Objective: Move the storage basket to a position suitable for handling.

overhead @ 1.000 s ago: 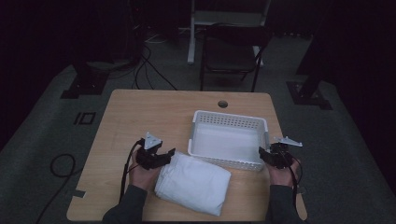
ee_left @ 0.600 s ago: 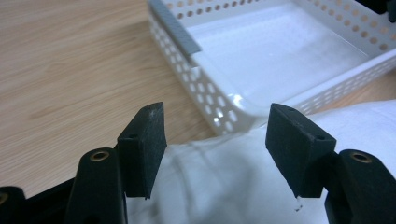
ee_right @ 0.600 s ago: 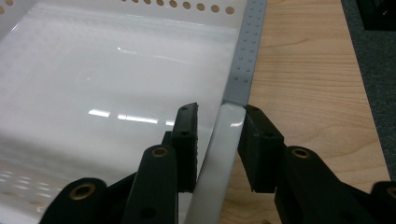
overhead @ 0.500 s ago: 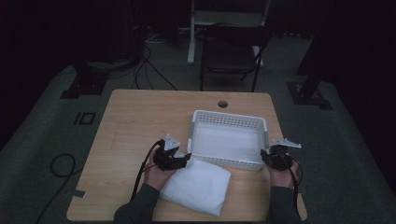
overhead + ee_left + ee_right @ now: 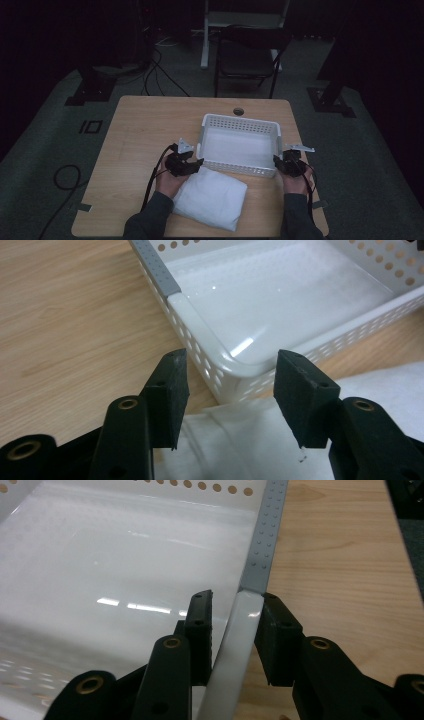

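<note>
A white perforated basket [image 5: 240,120] stands on the wooden table [image 5: 145,130], and a folded white towel [image 5: 212,197] lies in front of it. My left gripper [image 5: 197,162] is at the basket's near left corner, above the towel's edge. In the left gripper view its jaws [image 5: 227,390] have just been closing; they straddle the corner [image 5: 200,310] without touching it, with the towel [image 5: 240,450] below. My right gripper [image 5: 276,160] is at the near right corner. Its jaws [image 5: 235,625] have just closed on the basket's rim [image 5: 265,540], one inside and one outside.
A round cable hole [image 5: 238,111] lies in the table behind the basket. A dark chair [image 5: 250,55] stands beyond the far edge. Cables [image 5: 65,175] run over the floor at the left. Bare tabletop stretches left of the basket.
My left gripper has slid right along the towel's top edge to the basket's near left corner. The right gripper has stayed at the near right corner.
</note>
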`<state>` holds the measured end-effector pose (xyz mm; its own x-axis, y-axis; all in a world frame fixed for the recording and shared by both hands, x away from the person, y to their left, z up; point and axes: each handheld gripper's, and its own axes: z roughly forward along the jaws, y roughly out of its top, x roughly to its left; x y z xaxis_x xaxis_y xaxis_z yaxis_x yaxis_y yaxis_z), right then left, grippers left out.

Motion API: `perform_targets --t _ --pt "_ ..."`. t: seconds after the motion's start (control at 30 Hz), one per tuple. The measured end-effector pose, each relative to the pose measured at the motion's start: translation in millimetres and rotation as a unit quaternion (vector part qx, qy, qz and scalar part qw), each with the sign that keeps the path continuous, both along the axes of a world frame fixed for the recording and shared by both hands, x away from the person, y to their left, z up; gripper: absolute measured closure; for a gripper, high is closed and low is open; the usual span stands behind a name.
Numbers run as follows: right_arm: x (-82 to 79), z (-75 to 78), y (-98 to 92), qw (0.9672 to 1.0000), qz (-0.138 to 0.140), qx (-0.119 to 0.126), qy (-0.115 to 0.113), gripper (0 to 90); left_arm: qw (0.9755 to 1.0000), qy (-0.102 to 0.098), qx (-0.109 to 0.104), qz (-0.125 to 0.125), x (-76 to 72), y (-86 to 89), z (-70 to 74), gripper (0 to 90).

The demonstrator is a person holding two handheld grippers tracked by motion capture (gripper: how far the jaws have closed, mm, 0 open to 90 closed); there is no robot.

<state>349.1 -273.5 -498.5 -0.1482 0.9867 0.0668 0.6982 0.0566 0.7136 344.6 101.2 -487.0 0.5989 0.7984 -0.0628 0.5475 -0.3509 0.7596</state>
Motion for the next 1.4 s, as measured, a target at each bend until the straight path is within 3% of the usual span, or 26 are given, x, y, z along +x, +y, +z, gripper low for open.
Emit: perform_targets --t 0.47,0.6,0.77,1.07,1.4 --pt "32.5 0.3 44.8 0.9988 0.049 0.009 -0.002 68.5 0.9986 -0.001 -0.019 0.05 3.5 35.4 0.6 46.8" --pt "39.1 -1.2 50.9 0.998 0.056 0.027 -0.007 68.5 0.9977 0.002 -0.027 0.062 0.3 47.3 -2.9 46.4" --pt "43.8 -2.2 58.5 0.9973 0.066 0.033 -0.009 68.1 0.9963 0.005 -0.038 0.076 -0.6 57.5 -6.6 46.1" --pt "57.8 -2.4 69.2 0.9956 0.082 0.043 -0.01 67.9 0.9956 0.001 -0.035 0.087 -0.9 65.3 -7.0 45.6" --pt "66.7 -2.8 77.1 0.9941 0.101 0.037 -0.011 67.7 0.9955 -0.001 -0.027 0.091 -1.8 72.8 -7.9 45.8"
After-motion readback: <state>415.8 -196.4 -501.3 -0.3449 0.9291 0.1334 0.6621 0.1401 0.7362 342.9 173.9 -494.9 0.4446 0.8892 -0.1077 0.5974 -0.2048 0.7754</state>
